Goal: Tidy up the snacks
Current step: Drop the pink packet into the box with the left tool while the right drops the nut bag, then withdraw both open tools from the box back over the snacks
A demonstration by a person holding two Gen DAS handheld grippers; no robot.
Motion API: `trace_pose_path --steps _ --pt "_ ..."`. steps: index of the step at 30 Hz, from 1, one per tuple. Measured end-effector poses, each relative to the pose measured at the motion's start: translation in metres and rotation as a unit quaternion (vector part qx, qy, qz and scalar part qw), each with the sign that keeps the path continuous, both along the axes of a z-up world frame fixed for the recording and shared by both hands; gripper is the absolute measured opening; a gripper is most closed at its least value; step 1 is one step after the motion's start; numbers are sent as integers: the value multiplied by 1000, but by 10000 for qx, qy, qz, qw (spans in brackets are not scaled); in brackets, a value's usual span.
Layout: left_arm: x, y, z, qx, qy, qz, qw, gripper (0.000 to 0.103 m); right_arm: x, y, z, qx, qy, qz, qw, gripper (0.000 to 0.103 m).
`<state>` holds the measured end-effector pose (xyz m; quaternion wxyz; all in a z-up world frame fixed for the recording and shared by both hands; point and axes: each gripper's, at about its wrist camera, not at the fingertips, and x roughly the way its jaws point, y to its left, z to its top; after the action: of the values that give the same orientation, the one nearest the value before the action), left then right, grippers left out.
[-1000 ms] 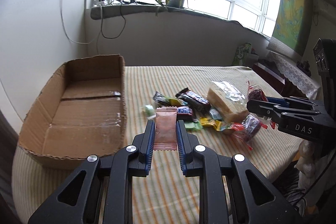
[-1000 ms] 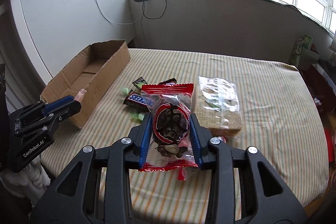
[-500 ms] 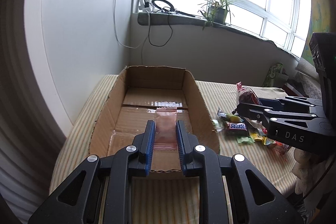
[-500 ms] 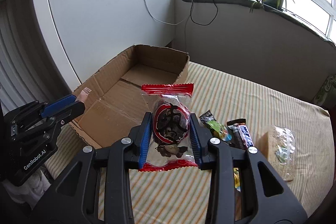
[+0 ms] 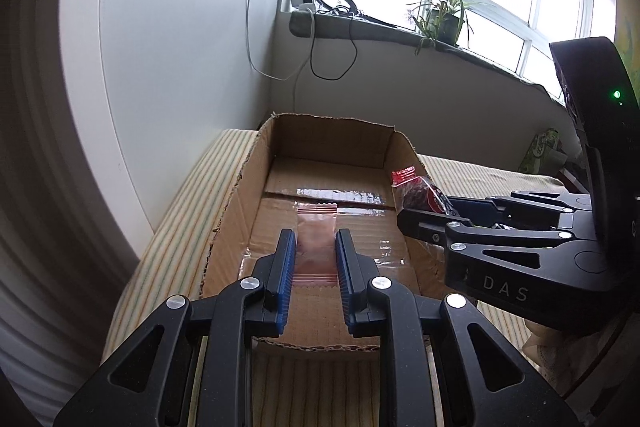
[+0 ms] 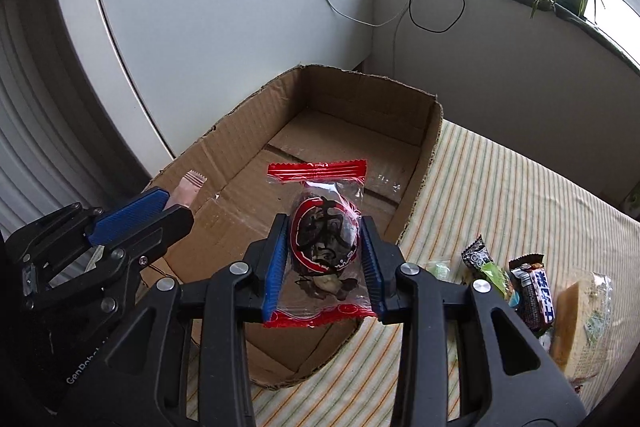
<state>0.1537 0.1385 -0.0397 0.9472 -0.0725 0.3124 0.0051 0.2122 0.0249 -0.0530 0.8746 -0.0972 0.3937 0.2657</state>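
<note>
My left gripper is shut on a small pink snack packet and holds it over the near end of the open cardboard box. My right gripper is shut on a clear red-edged snack bag with dark pieces inside, held above the box near its right wall. In the left wrist view the right gripper reaches in from the right with that bag. In the right wrist view the left gripper is at the left with the pink packet.
The box floor shows only taped flaps. Several loose snacks and a wrapped sandwich lie on the striped tablecloth right of the box. A white wall stands left of the box; a windowsill with a plant runs behind.
Both grippers have swung left from the snack pile to over the box, each still holding its packet. The right gripper now hangs above the box's right side.
</note>
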Motion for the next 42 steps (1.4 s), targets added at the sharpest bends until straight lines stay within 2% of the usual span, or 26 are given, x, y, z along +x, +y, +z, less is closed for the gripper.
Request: trace_pose_path --steps 3,7,17,25,35,42 --pt "3 1 -1 -14 30 31 10000 19 0 3 -1 4 8 48 10000 41" --pt "5 0 -1 -52 37 95 9999 19 -1 4 2 42 -90 27 9999 60" --pt "0 -3 2 -54 28 109 9999 19 -9 -13 12 145 -152 -2 9998 61" --pt "-10 -20 11 -84 -67 -45 9999 19 -24 -50 21 264 -236 -136 9993 61" --pt "-18 -59 19 -115 -128 -455 9988 19 -52 -136 28 220 -414 -642 9968 61" --pt "-20 -89 17 -186 -80 -793 9966 22 -65 -212 16 179 -294 -1308 9908 61"
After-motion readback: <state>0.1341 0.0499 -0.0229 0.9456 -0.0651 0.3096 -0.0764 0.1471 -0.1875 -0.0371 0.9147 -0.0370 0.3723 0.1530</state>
